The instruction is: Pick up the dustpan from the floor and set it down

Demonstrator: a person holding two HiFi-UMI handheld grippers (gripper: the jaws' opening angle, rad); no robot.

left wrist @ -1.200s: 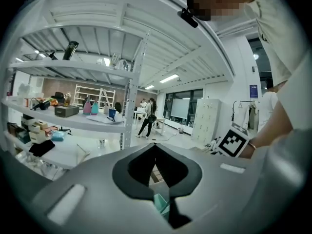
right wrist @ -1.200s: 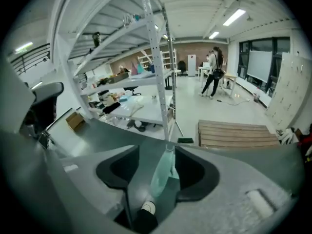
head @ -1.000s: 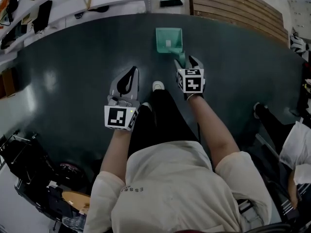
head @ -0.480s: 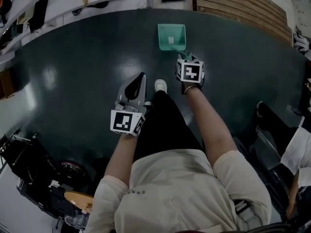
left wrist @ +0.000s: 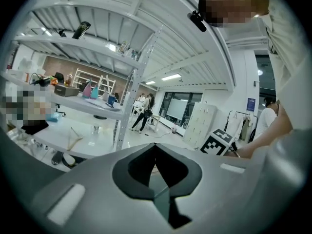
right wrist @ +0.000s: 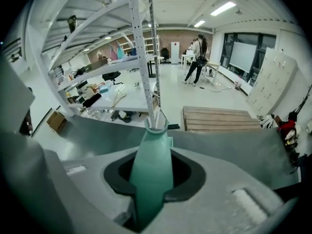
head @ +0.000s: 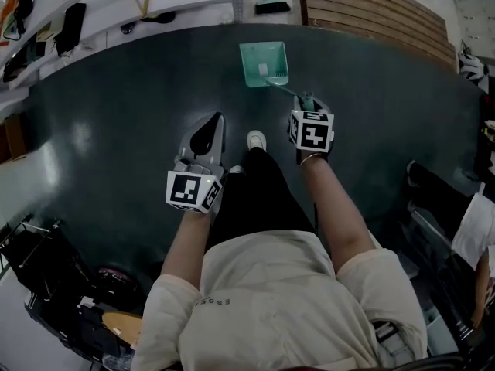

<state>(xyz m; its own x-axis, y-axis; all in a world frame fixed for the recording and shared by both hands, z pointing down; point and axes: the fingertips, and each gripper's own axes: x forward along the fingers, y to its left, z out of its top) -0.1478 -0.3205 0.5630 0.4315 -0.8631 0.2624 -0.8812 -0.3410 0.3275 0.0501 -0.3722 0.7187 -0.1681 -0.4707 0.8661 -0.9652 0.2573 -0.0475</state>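
Observation:
A teal dustpan (head: 264, 63) lies on the dark floor ahead of me, its thin handle running back and right to my right gripper (head: 307, 100). In the right gripper view the teal handle (right wrist: 152, 150) fills the gap of the right gripper (right wrist: 153, 189). Its jaws are closing and touch the handle on both sides. My left gripper (head: 214, 122) hovers over the floor to the left of my shoe, well away from the pan. The left gripper (left wrist: 157, 179) has its jaws together with nothing between them.
A slatted wooden pallet (head: 371, 14) lies beyond the dark floor at top right. A white shelving rack (head: 116, 6) and a black brush head (head: 272, 7) sit along the far edge. Another person (head: 472, 238) stands at the right. Dark gear (head: 46, 269) is at lower left.
The right gripper reached forward over the dustpan handle, its jaws closed in on it, and it drew back slightly. The left gripper swayed a little and returned.

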